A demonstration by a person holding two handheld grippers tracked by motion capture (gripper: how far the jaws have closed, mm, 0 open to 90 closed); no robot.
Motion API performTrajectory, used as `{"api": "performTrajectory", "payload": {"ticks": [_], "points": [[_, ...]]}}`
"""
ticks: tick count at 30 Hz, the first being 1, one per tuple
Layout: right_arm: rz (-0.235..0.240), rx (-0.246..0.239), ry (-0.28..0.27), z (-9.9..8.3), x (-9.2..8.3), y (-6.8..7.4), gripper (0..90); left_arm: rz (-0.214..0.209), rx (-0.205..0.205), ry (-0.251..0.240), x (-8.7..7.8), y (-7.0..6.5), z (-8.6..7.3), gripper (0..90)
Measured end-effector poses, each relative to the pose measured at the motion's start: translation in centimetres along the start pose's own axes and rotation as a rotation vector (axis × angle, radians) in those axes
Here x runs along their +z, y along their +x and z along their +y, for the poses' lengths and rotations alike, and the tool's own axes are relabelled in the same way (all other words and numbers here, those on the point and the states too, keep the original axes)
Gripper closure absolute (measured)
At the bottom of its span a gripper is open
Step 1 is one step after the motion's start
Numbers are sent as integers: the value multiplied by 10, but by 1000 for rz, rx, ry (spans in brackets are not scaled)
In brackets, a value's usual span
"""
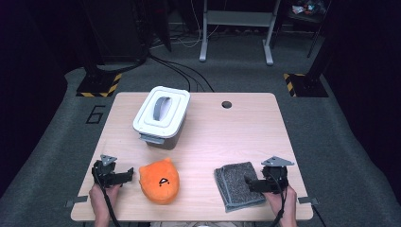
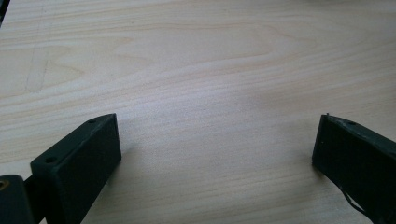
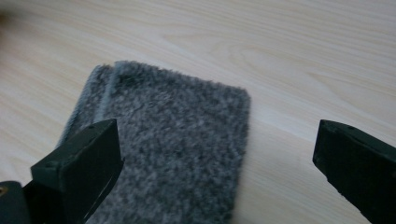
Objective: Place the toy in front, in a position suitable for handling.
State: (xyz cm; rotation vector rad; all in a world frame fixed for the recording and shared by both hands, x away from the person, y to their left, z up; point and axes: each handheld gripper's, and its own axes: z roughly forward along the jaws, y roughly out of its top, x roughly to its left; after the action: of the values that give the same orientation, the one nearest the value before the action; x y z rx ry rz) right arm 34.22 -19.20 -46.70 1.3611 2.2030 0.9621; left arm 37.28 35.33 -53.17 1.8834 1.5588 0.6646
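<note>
One folded grey towel (image 1: 238, 185) beneath the right gripper (image 1: 253, 182), one orange plush toy (image 1: 160, 181) just beside the left gripper (image 1: 126, 175), one white lidded bin (image 1: 161, 116) farther ahead, two grippers

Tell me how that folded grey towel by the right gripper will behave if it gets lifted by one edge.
The grey towel looks like soft, fluffy pile, so it will probably sag rather than hold its shape. It lies folded in layers, so pinching one edge may let it fall open. The right gripper hovers over it with jaws wide apart; the nap should give decent grip and is unlikely to slip.
</note>
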Motion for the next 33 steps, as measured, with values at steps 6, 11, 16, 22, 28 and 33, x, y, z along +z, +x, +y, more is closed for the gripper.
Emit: {"api": "performTrajectory", "payload": {"ticks": [6, 11, 16, 22, 28, 33], "points": [[42, -35, 27, -3, 10, 23, 4, 4, -3, -8, 1, 0, 0, 9], [59, -37, 55, -6, 20, 36, 7, 4, -3, -6, 0, 0, 0, 9], [62, -49, 89, -10, 32, 43, 9, 3, -5, -5, 0, 0, 0, 9], [53, -60, 128, -14, 44, 43, 42, 4, -5, -5, 0, 0, 0, 9], [35, -60, 147, -19, 49, 43, 70, 5, -3, -6, 0, 0, 0, 9], [10, -62, 142, -21, 50, 46, 93, 5, -2, -6, 0, 0, 0, 9]]}}
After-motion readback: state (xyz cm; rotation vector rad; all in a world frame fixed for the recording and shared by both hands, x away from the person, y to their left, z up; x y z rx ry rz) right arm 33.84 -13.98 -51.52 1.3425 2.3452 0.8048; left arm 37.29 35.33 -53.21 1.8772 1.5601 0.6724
